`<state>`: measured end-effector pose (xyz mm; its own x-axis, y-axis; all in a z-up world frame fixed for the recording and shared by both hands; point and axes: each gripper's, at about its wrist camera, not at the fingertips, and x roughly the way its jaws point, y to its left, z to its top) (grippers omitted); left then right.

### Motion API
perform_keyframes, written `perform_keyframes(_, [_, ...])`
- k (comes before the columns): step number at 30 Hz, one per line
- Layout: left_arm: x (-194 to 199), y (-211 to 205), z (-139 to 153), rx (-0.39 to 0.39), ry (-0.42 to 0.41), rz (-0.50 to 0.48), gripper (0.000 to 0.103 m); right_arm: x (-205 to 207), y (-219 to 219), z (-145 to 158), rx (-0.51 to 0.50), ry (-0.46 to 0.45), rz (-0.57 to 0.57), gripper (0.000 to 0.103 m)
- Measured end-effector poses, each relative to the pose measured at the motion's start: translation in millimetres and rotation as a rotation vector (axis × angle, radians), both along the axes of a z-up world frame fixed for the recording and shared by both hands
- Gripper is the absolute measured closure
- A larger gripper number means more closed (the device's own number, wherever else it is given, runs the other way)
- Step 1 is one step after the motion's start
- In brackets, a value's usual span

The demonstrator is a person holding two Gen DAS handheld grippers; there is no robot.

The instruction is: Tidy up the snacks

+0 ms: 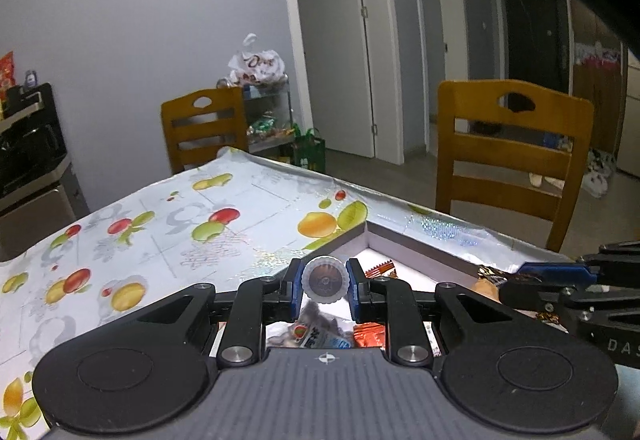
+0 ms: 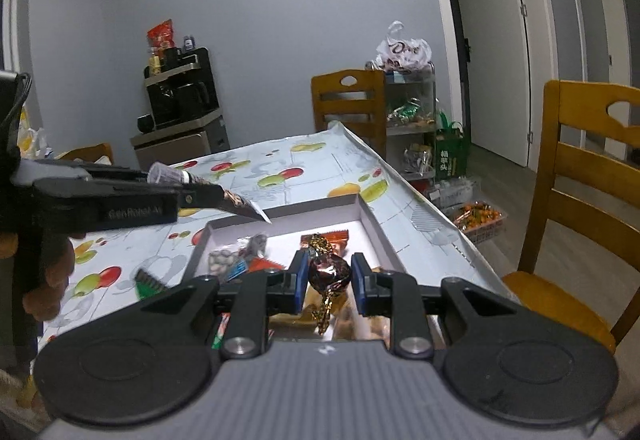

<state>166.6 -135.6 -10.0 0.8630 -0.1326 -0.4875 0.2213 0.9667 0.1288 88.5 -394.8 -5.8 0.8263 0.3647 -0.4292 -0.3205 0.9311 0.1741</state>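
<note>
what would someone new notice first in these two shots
Each claw is clamped on a snack above the shallow white box: the left claw holds a small round jelly cup, the right claw a dark brown twist-wrapped candy. Around the box spreads the bright fruit-print tablecloth, and more wrapped snacks lie inside it.

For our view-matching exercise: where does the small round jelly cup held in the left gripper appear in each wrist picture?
Left wrist view: the jelly cup sits low at centre, clamped between the left gripper pads, its round face to the camera.
Right wrist view: it shows side-on at middle left, in that gripper reaching in from the left edge.
Shared landmark: the shallow white box on the fruit-print tablecloth.
</note>
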Motion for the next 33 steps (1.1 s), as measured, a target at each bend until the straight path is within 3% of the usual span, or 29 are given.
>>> perform_keyframes(9, [33.0,-7.4,-31.5,0.000,0.102,-0.013,0.079,41.0,13.3,-15.1,-0.035,0.086,-0.013,0.081])
perform_keyframes(17, [39.3,-8.7,-42.4,-0.004,0.144,-0.034,0.077,53.2,26.3,-19.7,-0.104,0.087,-0.009,0.081])
perform_keyframes(22, [32.4,-3.9,-36.6,-0.018,0.122,-0.012,0.049,54.2,30.0,-20.1,-0.107,0.081,-0.020,0.079])
perform_keyframes(26, [24.8,4.1,-30.3,-0.041,0.110,0.012,0.041,54.3,33.1,-19.7,-0.115,0.077,-0.028,0.075])
perform_keyframes(30, [13.6,12.1,-23.2,-0.053,0.091,0.025,0.029,51.4,36.4,-19.7,-0.129,0.073,-0.033,0.057])
perform_keyframes(33, [3.7,17.6,-16.8,-0.064,0.083,0.029,0.023,46.8,37.9,-17.1,-0.125,0.068,-0.036,0.054])
